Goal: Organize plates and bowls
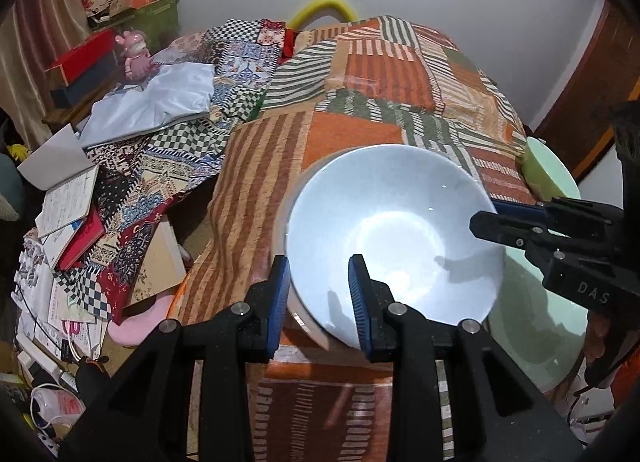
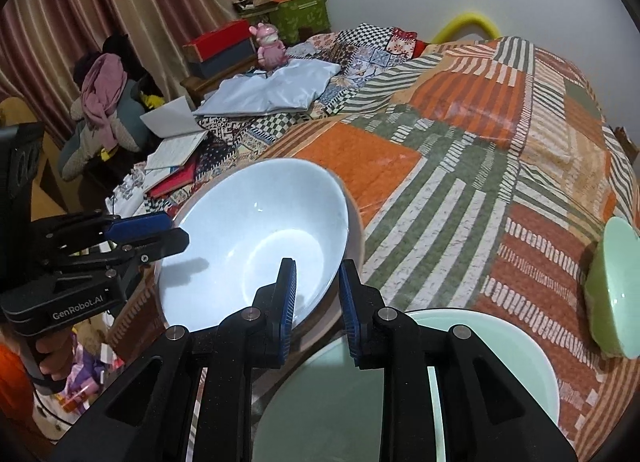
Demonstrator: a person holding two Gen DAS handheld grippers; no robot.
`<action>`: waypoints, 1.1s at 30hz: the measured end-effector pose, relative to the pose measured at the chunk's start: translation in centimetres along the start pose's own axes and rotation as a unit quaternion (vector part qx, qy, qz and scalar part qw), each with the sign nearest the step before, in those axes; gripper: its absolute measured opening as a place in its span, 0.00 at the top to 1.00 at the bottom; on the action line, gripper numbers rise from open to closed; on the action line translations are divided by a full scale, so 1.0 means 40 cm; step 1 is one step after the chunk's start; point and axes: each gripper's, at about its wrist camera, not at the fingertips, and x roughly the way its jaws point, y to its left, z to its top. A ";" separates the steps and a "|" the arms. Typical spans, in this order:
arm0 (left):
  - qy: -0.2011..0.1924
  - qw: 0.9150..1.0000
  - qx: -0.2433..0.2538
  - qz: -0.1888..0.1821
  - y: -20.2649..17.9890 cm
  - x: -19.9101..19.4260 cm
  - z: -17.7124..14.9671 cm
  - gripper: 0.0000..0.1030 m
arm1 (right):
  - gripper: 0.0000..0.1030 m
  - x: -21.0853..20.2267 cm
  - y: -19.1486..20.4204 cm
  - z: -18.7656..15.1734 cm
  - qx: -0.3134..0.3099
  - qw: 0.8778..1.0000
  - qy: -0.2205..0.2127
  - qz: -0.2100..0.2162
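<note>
A white bowl (image 1: 394, 238) is held tilted above the patchwork-covered table; it also shows in the right wrist view (image 2: 256, 242). My left gripper (image 1: 320, 298) is shut on its near rim, one finger inside, one outside. My right gripper (image 2: 318, 302) is shut on the opposite rim in the same way. Each gripper shows in the other's view, the right gripper (image 1: 496, 222) at the bowl's right rim and the left gripper (image 2: 168, 230) at its left rim. A pale green plate (image 2: 492, 366) lies under my right gripper. A light green bowl (image 2: 612, 290) sits at the right.
The patchwork tablecloth (image 1: 360, 74) covers the table. A folded white cloth (image 1: 160, 98), open notebooks (image 1: 64, 202) and a pink figurine (image 1: 136, 54) lie on a lower cluttered surface to the left. A curtain (image 2: 80, 2) hangs behind.
</note>
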 end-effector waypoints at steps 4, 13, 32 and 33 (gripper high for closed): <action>-0.004 1.000 0.009 0.006 -0.016 -0.001 0.002 0.71 | 0.79 -0.008 -0.010 -0.004 0.004 1.000 -0.007 0.000; -0.037 0.999 0.018 0.003 -0.057 -0.067 0.035 0.71 | 0.78 -0.073 -0.016 -0.006 -0.011 0.999 -0.048 -0.019; -0.096 0.990 0.085 -0.054 -0.392 -0.095 0.150 0.41 | 0.57 -0.311 -0.232 -0.066 0.024 0.987 -0.115 -0.107; -0.093 0.990 0.088 -0.058 -0.413 -0.085 0.160 0.40 | 0.57 -0.322 -0.252 -0.071 0.029 0.986 -0.117 -0.114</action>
